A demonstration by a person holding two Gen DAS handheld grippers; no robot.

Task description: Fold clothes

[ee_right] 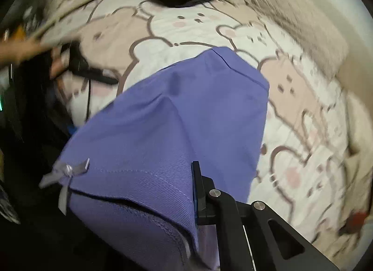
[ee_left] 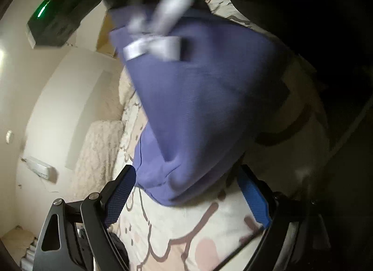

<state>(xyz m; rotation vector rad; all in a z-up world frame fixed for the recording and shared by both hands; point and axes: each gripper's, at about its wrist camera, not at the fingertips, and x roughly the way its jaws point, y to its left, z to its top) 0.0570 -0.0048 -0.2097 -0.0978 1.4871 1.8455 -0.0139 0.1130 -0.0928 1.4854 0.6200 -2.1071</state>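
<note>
Bear-print bedspread lies under everything. Over it hangs the purple garment, long axis running away from me, grey bow nearest; no readable label. My right hand-held gripper clenches its waistband; my left hand-held gripper is released.

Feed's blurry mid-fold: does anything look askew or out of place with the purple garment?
The purple garment hangs lopsided: only the right gripper pinches its waistband, the left gripper stands open around the loose lower end. Its grey bow dangles at the unheld corner.

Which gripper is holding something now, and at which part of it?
The right gripper is shut on the purple garment, at its stitched top edge near the grey bow. The left gripper is open, holding nothing.
</note>
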